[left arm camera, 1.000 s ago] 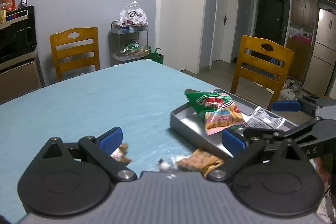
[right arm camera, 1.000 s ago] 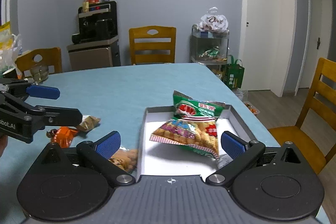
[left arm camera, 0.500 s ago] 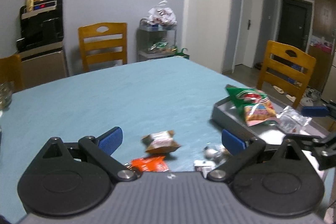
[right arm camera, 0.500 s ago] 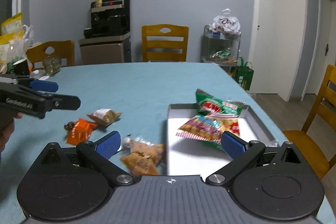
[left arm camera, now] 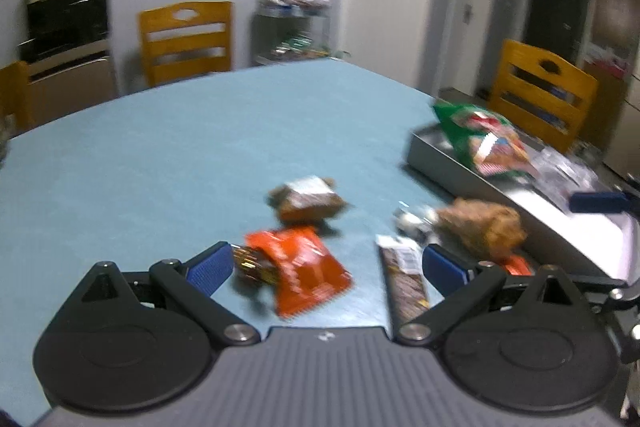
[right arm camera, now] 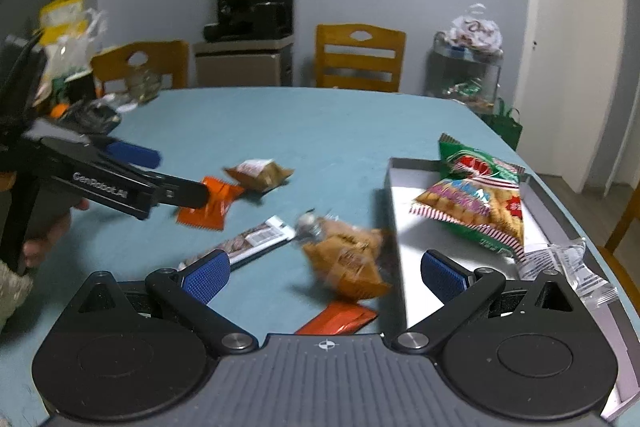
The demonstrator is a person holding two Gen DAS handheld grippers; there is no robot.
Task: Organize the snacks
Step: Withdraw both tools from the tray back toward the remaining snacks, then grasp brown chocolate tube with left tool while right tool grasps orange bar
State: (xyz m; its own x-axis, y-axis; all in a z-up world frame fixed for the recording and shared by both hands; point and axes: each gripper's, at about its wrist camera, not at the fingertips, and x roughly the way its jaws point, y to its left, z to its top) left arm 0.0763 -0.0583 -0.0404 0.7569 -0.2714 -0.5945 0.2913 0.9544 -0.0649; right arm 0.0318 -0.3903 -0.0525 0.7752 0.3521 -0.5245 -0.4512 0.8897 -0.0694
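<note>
A grey tray (right arm camera: 404,211) on the blue table holds a green snack bag (right arm camera: 480,163), a cracker bag (right arm camera: 472,207) and a clear wrapper (right arm camera: 560,259). Loose snacks lie left of it: an orange packet (left arm camera: 300,267), a brown packet (left arm camera: 308,199), a dark bar (left arm camera: 404,275), a tan bag (left arm camera: 484,227) and a small orange wrapper (right arm camera: 340,317). My left gripper (left arm camera: 326,267) is open and empty just above the orange packet; it also shows in the right wrist view (right arm camera: 160,175). My right gripper (right arm camera: 326,273) is open and empty over the tan bag (right arm camera: 348,263).
Wooden chairs (right arm camera: 360,55) stand around the table. A coffee machine (right arm camera: 252,11) on a cabinet and a wire rack with snacks (right arm camera: 468,67) stand by the back wall. Bags and cups (right arm camera: 72,67) crowd the table's far left corner.
Both grippers pulled back and swung left, away from the tray toward the loose snacks. The left gripper came closer to the orange packet. Both stayed open.
</note>
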